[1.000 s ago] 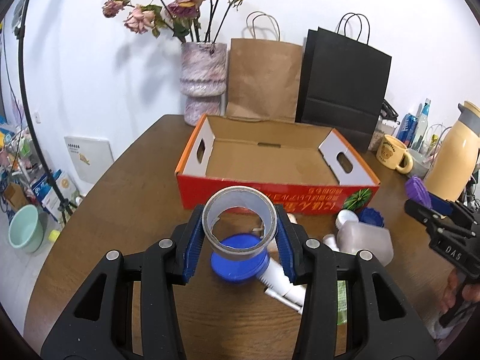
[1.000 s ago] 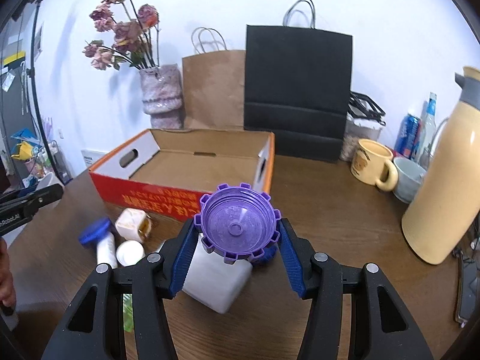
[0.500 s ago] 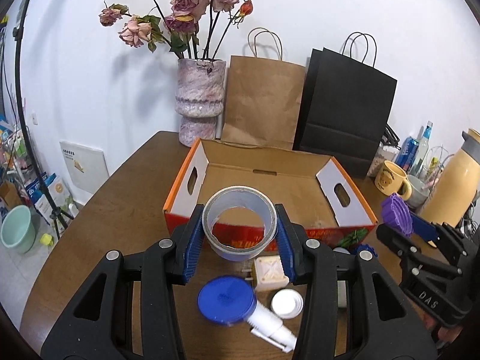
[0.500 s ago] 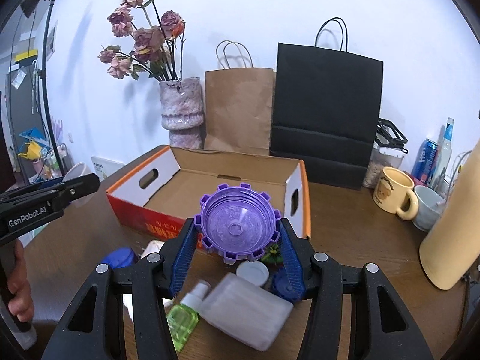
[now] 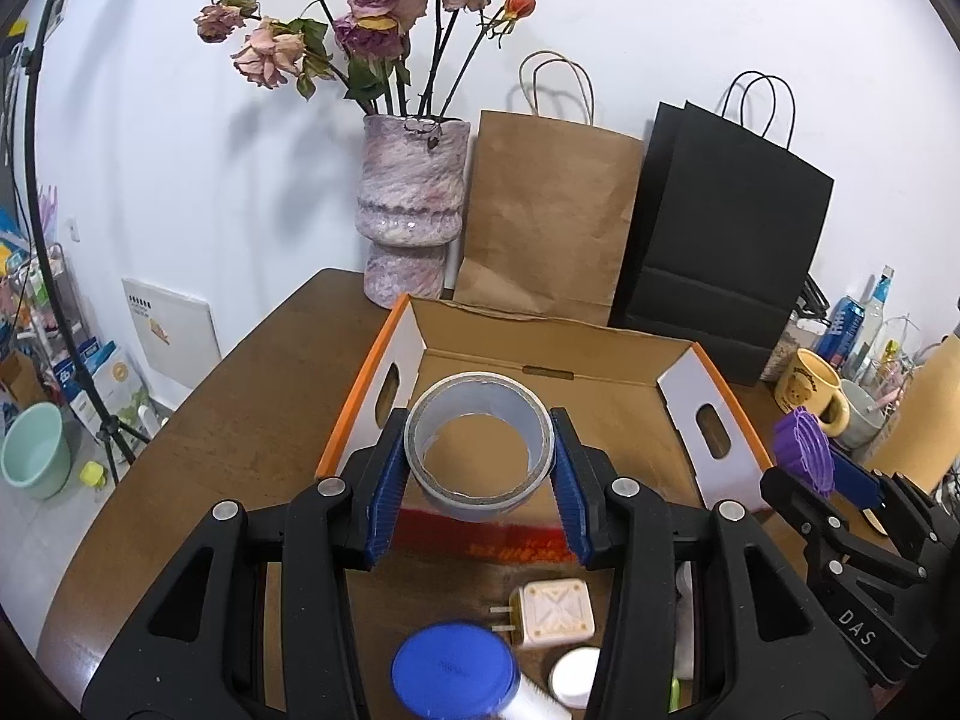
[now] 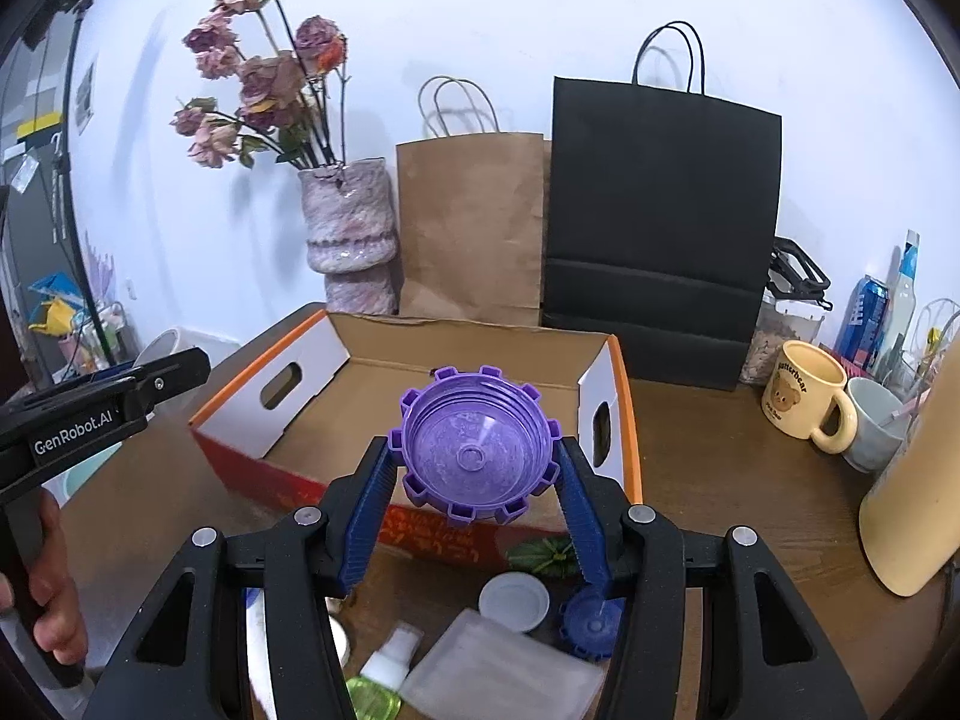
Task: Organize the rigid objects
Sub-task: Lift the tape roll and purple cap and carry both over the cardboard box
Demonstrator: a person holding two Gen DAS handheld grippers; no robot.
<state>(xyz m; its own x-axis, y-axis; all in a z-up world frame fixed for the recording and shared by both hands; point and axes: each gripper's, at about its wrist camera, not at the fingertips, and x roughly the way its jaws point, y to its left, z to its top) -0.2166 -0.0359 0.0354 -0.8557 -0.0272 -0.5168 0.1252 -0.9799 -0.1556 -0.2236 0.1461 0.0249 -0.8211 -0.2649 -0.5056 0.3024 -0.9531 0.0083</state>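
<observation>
My left gripper (image 5: 478, 456) is shut on a grey tape roll (image 5: 478, 492), held above the front wall of the open orange cardboard box (image 5: 600, 408). My right gripper (image 6: 474, 462) is shut on a purple notched cap (image 6: 474, 450), held over the front right part of the same box (image 6: 372, 384). The purple cap also shows at the right of the left wrist view (image 5: 804, 450). Loose items lie on the table in front of the box: a blue lid (image 5: 453, 672), a cream plug adapter (image 5: 555, 612), a white cap (image 6: 513, 600), a small blue cap (image 6: 591, 618), a frosted container (image 6: 498, 672).
A vase of dried roses (image 5: 414, 216), a brown paper bag (image 5: 546, 216) and a black paper bag (image 5: 726, 234) stand behind the box. A yellow mug (image 6: 804, 396), a grey cup (image 6: 876, 426), a can and a cream thermos (image 6: 912, 510) are at the right.
Both grippers rose and moved forward from the loose items toward the box, carrying the tape roll and the purple cap.
</observation>
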